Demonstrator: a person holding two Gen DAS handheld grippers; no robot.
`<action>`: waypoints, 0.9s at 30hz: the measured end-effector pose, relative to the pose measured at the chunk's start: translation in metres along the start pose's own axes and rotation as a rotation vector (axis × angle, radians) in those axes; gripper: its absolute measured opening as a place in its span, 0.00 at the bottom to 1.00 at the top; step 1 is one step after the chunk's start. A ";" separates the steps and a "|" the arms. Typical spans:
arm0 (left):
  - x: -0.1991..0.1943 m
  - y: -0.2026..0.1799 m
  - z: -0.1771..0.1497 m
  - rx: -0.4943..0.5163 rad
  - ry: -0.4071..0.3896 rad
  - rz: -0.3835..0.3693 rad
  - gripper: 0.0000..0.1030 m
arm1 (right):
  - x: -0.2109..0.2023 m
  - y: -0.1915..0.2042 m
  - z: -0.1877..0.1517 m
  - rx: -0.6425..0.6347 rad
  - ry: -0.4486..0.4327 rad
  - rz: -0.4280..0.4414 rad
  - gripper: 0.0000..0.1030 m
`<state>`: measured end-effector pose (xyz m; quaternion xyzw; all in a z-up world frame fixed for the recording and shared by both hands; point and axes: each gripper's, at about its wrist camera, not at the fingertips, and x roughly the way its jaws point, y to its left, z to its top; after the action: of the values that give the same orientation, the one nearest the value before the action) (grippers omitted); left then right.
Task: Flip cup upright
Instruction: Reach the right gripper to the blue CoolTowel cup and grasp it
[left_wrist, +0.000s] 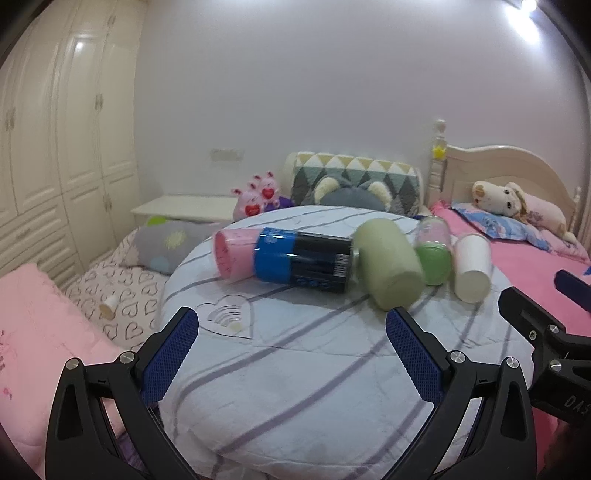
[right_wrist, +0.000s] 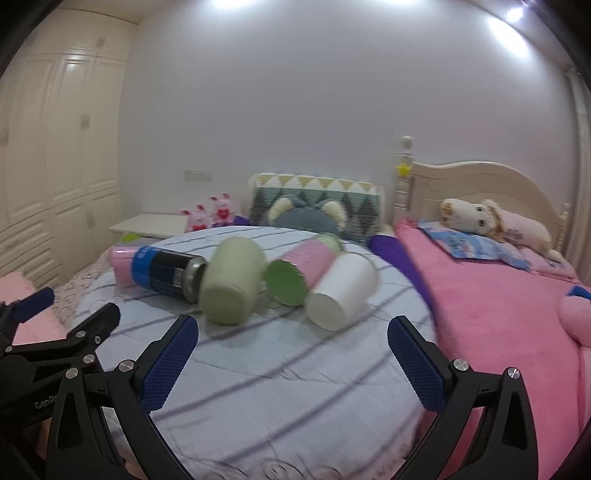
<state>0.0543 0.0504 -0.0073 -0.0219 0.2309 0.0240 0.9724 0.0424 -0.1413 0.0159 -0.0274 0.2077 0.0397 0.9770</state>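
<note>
Both claws hang spread wide and empty above the near edge of the round, stripe-covered bench (left_wrist: 295, 369): the left claw (left_wrist: 291, 354) and the right claw (right_wrist: 293, 360). Beyond them five containers lie on their sides in a row: a pink cup (left_wrist: 232, 254), a blue-and-black can (left_wrist: 306, 260), a pale green cup (left_wrist: 389, 264) with its base toward the cameras, a green-capped bottle (left_wrist: 434, 251) and a white cup (left_wrist: 472, 267).

The white cup (right_wrist: 341, 291) looks like matt paper. The can (left_wrist: 306, 262) is glossy metal under shiny printed wrap. The green cup (right_wrist: 232, 284) has a smooth, dull finish. The quilt (left_wrist: 295, 369) is soft stitched cloth. Gripper pads (left_wrist: 168, 362) show rough textured blue rubber on matt black plastic.
</note>
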 end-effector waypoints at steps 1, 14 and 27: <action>0.002 0.004 0.002 -0.012 0.008 0.008 1.00 | 0.006 0.004 0.005 -0.009 0.004 0.046 1.00; 0.035 0.053 0.021 -0.185 0.214 0.137 1.00 | 0.081 0.072 0.081 -0.390 0.122 0.423 0.95; 0.060 0.072 0.016 -0.321 0.417 0.257 1.00 | 0.153 0.134 0.087 -0.831 0.406 0.672 0.71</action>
<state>0.1108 0.1255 -0.0227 -0.1507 0.4201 0.1782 0.8770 0.2051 0.0081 0.0280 -0.3489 0.3555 0.4204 0.7584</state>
